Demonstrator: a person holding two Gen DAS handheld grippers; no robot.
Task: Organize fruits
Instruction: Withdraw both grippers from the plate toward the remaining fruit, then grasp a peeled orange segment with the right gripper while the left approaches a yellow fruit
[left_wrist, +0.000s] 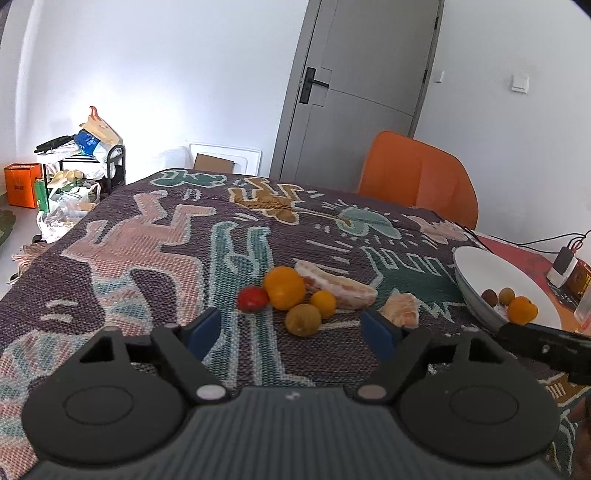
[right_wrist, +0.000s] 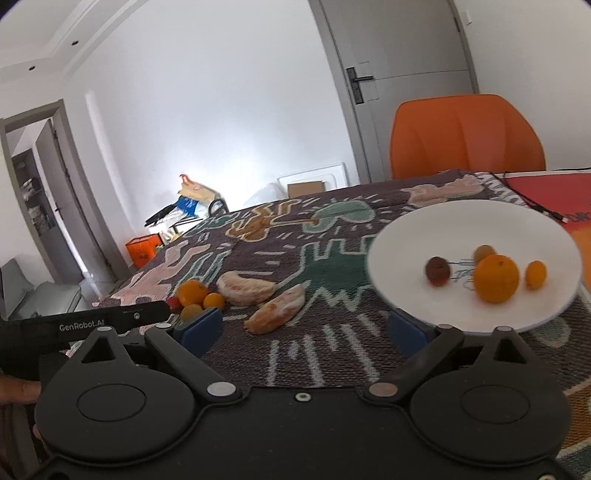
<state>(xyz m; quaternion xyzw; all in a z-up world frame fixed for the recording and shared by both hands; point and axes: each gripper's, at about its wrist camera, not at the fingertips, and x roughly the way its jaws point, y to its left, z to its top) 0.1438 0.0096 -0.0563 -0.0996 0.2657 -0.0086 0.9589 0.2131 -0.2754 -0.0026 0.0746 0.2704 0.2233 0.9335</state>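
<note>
Left gripper (left_wrist: 291, 326) is hovering low over the patterned tablecloth (left_wrist: 147, 251), its blue-padded fingers (left_wrist: 202, 332) spread wide and holding nothing; right gripper (right_wrist: 306, 330) is hanging likewise over the cloth, fingers (right_wrist: 199, 326) equally wide apart and empty. Just beyond the left gripper's fingertips, a cluster of loose fruit is lying on the cloth: a dull yellow-green round fruit (left_wrist: 303, 319) nearest, a small orange-yellow fruit (left_wrist: 323, 303) touching it behind, a large orange (left_wrist: 284, 288) beside that, and a small red fruit (left_wrist: 252, 299) sitting just left of the orange. Behind the cluster a peeled pomelo segment (left_wrist: 336, 284) is resting lengthwise, and a second peeled segment (left_wrist: 400, 314) is lying just beyond the right-hand fingertip. In the right wrist view this second segment (right_wrist: 277, 310) is lying between the two fingertips and slightly ahead of them. To the right, a white plate (right_wrist: 406, 236) is sitting on the cloth, its near rim just above the right-hand fingertip; it is holding an orange (right_wrist: 496, 278), a small yellow fruit (right_wrist: 535, 274), a dark reddish-brown fruit (right_wrist: 437, 271) and a brownish round fruit (right_wrist: 484, 253) partly hidden behind the orange. Farther off, an orange chair (right_wrist: 465, 133) is standing at the table's far edge, with a grey door (left_wrist: 362, 85) behind it.
</note>
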